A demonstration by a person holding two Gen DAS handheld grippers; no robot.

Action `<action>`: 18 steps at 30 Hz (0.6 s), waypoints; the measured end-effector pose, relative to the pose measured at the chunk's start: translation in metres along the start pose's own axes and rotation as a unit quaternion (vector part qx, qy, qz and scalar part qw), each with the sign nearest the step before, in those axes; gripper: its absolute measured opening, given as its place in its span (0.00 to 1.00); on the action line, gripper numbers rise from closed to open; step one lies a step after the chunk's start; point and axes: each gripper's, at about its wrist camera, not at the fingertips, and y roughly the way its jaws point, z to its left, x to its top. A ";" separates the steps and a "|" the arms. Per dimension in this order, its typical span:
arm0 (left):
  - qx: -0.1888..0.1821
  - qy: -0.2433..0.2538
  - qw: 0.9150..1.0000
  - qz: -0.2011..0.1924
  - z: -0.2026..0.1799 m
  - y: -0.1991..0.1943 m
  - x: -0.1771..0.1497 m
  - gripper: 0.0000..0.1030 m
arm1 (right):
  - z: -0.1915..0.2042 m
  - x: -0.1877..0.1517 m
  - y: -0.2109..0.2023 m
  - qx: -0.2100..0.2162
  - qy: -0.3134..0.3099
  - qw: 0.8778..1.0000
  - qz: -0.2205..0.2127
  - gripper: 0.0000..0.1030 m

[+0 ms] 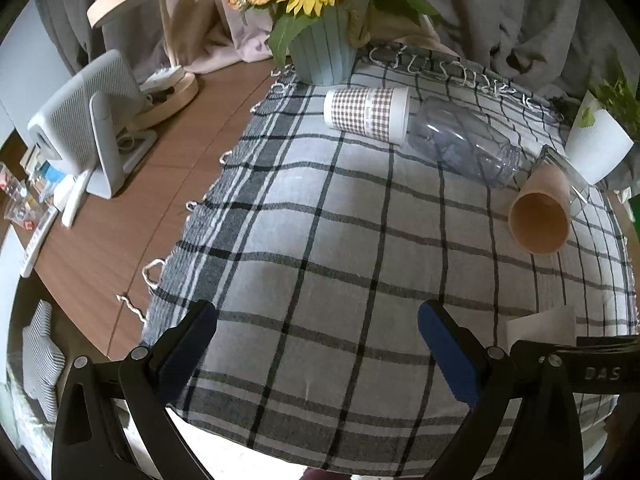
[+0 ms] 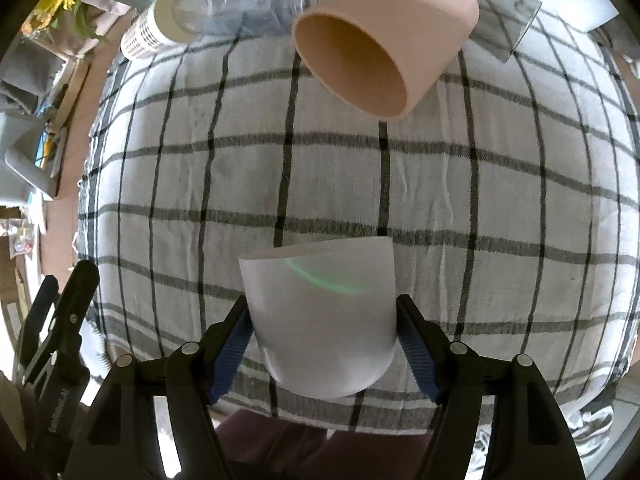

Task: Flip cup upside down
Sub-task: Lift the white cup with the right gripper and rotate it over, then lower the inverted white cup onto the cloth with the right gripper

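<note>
My right gripper [image 2: 322,324] is shut on a white cup [image 2: 320,312] and holds it over the checked cloth [image 2: 480,184], its wider end pointing away from me. A corner of that cup [image 1: 540,326] and the right gripper's body show at the lower right of the left wrist view. My left gripper [image 1: 318,320] is open and empty above the cloth's near part [image 1: 320,240]. A peach cup [image 2: 384,36] lies on its side ahead, mouth toward me; it also shows in the left wrist view [image 1: 540,212].
A clear plastic bottle [image 1: 464,146], a checked-pattern cup with white lid [image 1: 366,114] and a clear glass [image 1: 568,176] lie on their sides at the back. A flower pot [image 1: 322,56] and a white pot [image 1: 598,148] stand behind. A speaker [image 1: 80,120] stands on the wooden table, left.
</note>
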 end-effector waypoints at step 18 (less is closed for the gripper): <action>-0.023 0.052 0.997 -0.047 -0.023 -0.054 -0.018 1.00 | -0.012 -0.063 -0.075 -0.045 0.029 0.989 -0.138 0.86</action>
